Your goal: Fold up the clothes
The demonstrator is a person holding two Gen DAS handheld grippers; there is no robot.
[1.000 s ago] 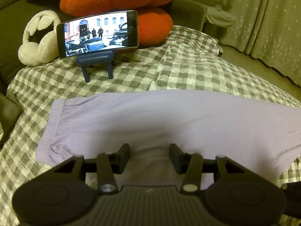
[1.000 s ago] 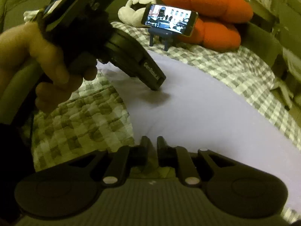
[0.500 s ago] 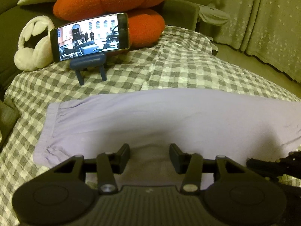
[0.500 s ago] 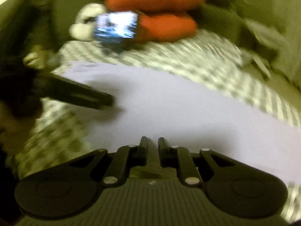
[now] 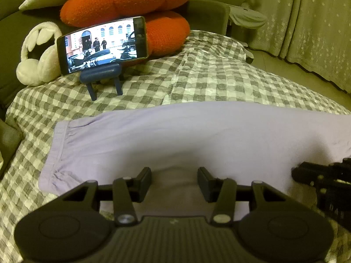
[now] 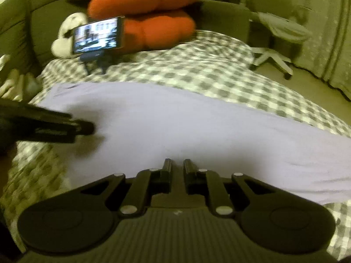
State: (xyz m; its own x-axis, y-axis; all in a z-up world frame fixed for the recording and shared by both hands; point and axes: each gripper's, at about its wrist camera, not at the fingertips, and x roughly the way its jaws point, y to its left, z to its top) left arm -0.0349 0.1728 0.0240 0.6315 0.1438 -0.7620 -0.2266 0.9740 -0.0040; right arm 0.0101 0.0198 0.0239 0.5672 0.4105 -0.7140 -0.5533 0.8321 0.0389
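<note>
Looking along the left gripper (image 5: 174, 176), its jaws stood wide apart over the near edge of the lilac trousers (image 5: 197, 135), which lay flat across the middle of the frame on the checked bedcover (image 5: 208, 81). At upper left a phone (image 5: 102, 45) on a blue stand (image 5: 103, 76) played a video before orange cushions (image 5: 131, 2) and white earmuffs (image 5: 37, 63); the right gripper (image 5: 324, 179) intruded at lower right. From the right wrist view, blurred, the right gripper (image 6: 175, 168) had its jaws nearly together, empty, above the trousers (image 6: 186, 127); the left gripper (image 6: 54, 127) reached in from the left. No writing was readable.
</note>
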